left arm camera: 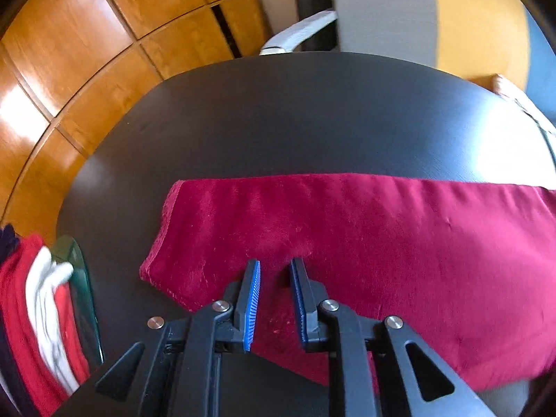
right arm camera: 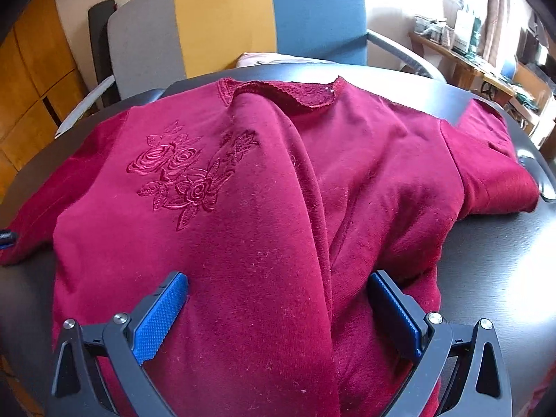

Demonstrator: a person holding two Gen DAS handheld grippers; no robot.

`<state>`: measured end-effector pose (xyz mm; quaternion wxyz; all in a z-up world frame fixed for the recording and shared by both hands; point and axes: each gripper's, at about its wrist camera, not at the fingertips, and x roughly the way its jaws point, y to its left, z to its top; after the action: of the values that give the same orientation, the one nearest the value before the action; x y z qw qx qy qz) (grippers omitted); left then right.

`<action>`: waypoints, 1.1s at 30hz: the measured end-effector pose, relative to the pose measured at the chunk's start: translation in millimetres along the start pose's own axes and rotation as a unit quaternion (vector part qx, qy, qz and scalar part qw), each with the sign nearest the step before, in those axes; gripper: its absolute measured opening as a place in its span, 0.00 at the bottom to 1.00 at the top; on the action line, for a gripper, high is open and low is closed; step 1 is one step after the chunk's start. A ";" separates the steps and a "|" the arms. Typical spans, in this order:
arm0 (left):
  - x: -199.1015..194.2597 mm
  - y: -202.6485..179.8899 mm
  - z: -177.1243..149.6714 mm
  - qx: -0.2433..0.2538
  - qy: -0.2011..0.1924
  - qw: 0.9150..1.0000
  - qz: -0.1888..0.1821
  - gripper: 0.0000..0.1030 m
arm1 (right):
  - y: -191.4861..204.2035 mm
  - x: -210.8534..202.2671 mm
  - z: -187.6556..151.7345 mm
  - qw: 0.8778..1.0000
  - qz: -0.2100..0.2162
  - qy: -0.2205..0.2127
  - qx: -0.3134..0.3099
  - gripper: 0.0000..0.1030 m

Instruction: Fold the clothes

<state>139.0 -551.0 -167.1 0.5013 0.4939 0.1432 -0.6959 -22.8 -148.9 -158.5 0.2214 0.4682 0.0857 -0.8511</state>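
Blue-padded fingers of the left hand-held gripper stand a narrow gap apart, nearly closed, their tips over the near edge of a sleeve of the crimson sweater; whether the pads pinch any cloth cannot be told, since the fabric shows through the gap below them. That sleeve lies flat across the dark round counter, its cuff end toward the left. At the far left edge sits a stack of folded clothes in red and white, blurred. In the right wrist view, the right hand-held gripper is spread wide, its jaws straddling a raised lengthwise fold of the sweater's body without pressing it. The sweater lies spread on the counter with its neckline at the far side and an embroidered rose motif left of the fold; one sleeve is bunched toward the right rim. Behind the counter stands a chair with grey, yellow and blue panels, and wooden cabinet doors fill the left background.
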 end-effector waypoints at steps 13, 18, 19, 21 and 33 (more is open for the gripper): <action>-57.5 5.4 33.3 -0.039 -0.025 0.995 -0.085 0.15 | 36.7 -4.3 11.9 0.993 0.119 -0.009 -0.010 1.00; -136.0 -86.4 -43.0 0.070 -0.061 0.974 -0.205 0.16 | -6.5 -30.2 -0.3 0.987 0.158 -0.028 -0.022 1.00; -145.5 -104.2 -57.6 0.093 -0.066 0.969 -0.218 0.17 | -19.8 -38.5 -3.3 0.987 0.151 -0.038 -0.029 1.00; -162.9 -137.2 -85.9 0.138 -0.077 0.957 -0.243 0.17 | -57.3 -53.8 -3.8 0.992 0.114 -0.055 -0.027 1.00; -155.5 -176.4 -150.8 0.194 -0.163 0.946 -0.201 0.36 | -260.7 -51.2 104.0 0.992 -0.084 -0.095 0.001 1.00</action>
<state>74.4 -279.2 -161.1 0.2617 0.4226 0.0179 -0.8676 -197.2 60.8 -74.9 0.1556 0.3765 0.1024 -0.9075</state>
